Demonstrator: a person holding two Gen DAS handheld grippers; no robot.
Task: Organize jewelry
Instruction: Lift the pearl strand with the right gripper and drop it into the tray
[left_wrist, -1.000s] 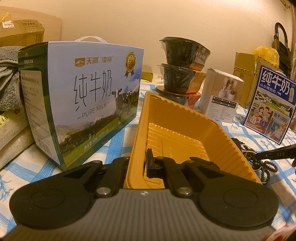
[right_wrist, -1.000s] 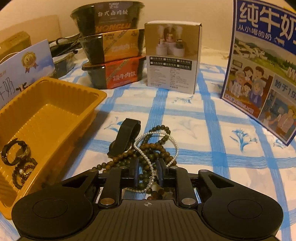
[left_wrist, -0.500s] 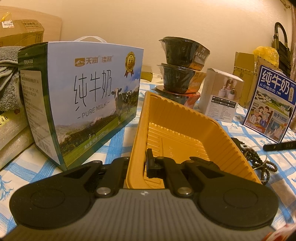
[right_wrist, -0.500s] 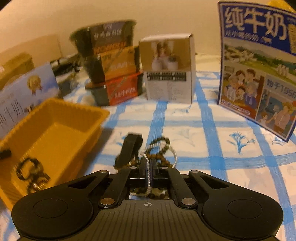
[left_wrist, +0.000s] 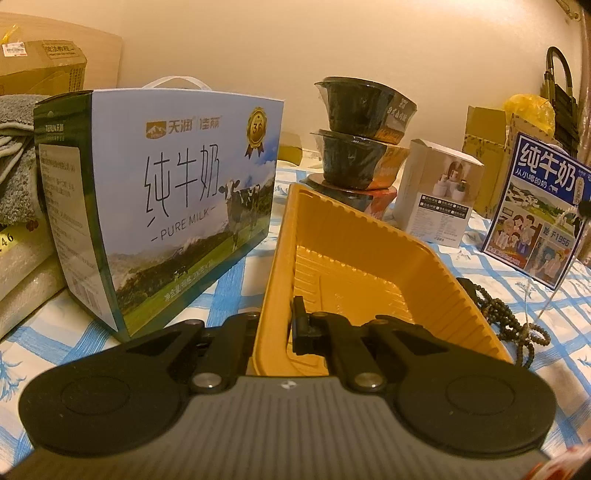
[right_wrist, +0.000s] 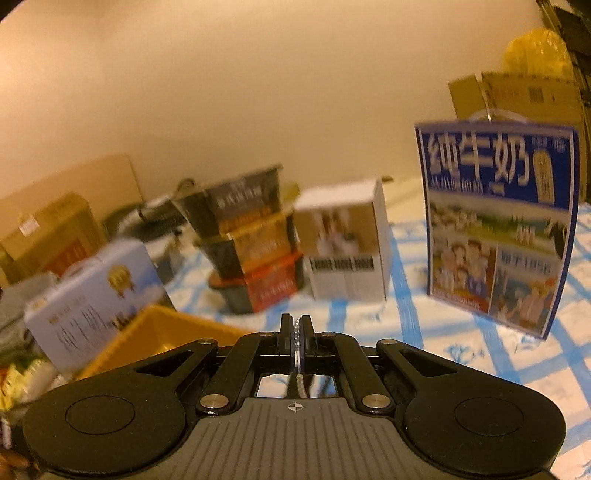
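Yellow tray (right_wrist: 155, 332) lies at nine o'clock of right gripper (right_wrist: 295, 328), which pinches pearl strand (right_wrist: 296, 336); left gripper (left_wrist: 277, 325) clamps tray wall.

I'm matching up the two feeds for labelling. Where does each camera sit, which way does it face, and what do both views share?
Left wrist: on the left gripper, facing along its fingers clamped on the yellow tray's near wall; beyond, the pure milk carton.
Right wrist: on the right gripper, raised, fingers pinching a pearl strand, facing the blue milk box.
Shared: tray, stacked bowls, white box, checked cloth.
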